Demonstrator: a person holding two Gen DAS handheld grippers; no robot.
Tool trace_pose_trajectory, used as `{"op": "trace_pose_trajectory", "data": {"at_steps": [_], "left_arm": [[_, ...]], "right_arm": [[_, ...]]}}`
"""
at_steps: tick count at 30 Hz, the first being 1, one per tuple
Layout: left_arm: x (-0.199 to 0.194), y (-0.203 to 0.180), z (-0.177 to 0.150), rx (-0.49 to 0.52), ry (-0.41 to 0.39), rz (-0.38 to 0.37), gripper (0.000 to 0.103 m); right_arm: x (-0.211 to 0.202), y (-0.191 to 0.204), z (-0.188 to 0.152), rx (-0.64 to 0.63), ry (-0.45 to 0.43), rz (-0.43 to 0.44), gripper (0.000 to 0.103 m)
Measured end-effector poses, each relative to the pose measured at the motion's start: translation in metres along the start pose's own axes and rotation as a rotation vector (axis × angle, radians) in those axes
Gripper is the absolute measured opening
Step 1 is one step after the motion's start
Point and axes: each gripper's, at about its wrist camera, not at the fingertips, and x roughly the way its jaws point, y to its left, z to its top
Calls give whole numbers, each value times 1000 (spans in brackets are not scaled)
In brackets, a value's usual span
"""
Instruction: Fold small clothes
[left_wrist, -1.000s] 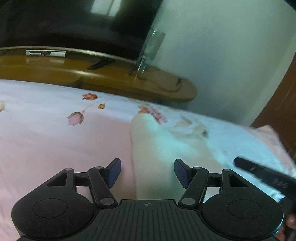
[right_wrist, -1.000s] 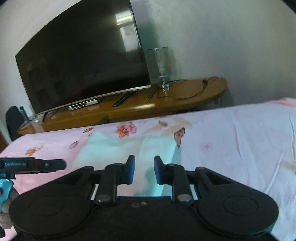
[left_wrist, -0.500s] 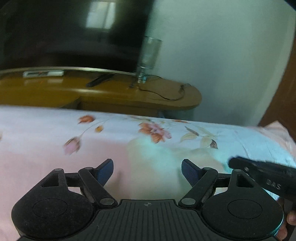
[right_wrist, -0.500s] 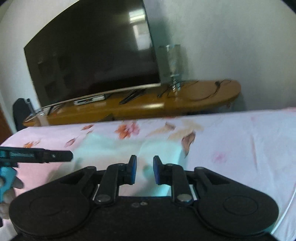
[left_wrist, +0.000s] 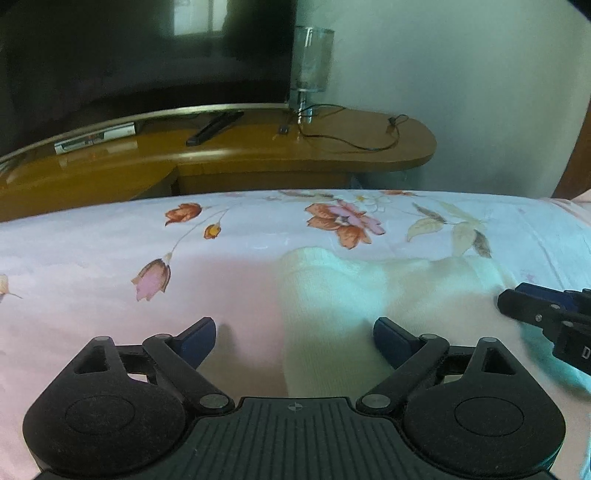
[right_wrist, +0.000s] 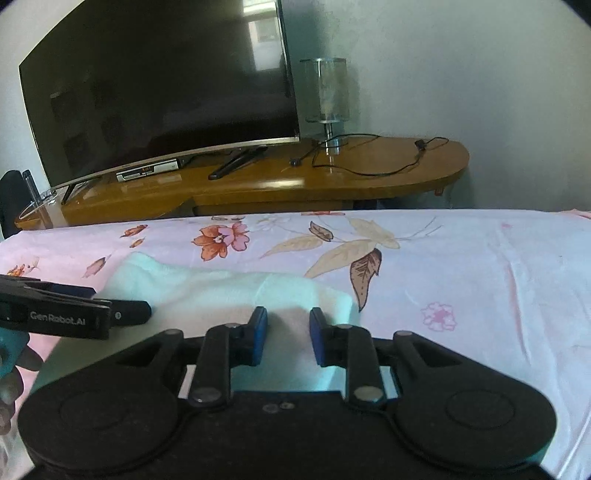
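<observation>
A small pale white garment (left_wrist: 369, 295) lies flat on the floral pink bedsheet (left_wrist: 92, 280). My left gripper (left_wrist: 295, 332) hovers over the garment's left edge. Its jaws are opening wide and the pads touch nothing. The right gripper's black tip (left_wrist: 535, 310) shows at the right edge. In the right wrist view the garment (right_wrist: 221, 291) spreads ahead and to the left. My right gripper (right_wrist: 287, 328) sits low over its near right part. Its jaws are opening a little, with a narrow gap through which cloth shows; the pads do not press it. The left gripper (right_wrist: 74, 314) reaches in from the left.
Beyond the bed's far edge stands a wooden TV bench (right_wrist: 332, 177) with a large dark television (right_wrist: 159, 92), a glass lamp (right_wrist: 327, 96), a loose cable (right_wrist: 388, 162) and a set-top box (right_wrist: 147, 171). The bedsheet (right_wrist: 480, 277) stretches to the right.
The left jaws have spread much wider and the left gripper has swung so the garment sits more centred. The right gripper has sunk closer to the cloth and its jaws have parted slightly.
</observation>
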Motion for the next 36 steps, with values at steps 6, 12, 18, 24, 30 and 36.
{"op": "trace_pose_trajectory", "data": {"at_steps": [6,12,18,24,30,36], "left_arm": [[-33,-9,-13,18,-42,-57,92],[-36,-14,-32,40,-22,-57,92],[-50,-4,-45,7,-24,-61,92],[-73,-4,-75,45,-14,-71,92],[-92,1,-99,25,-11,-99,92],[-119,18,-140,13,7,-144,92]], "right_arm": [[-43,8,-4,11,-66,36,29],[-64,22,-19,-42,-73,38,31],[-49,22,-28,-86,24,-27,35],[-89,30,-37,-83,-24,18,33],[-85,29,-45,-31,59,-29,34],[-127,38,-67,-54,44,48,34]]}}
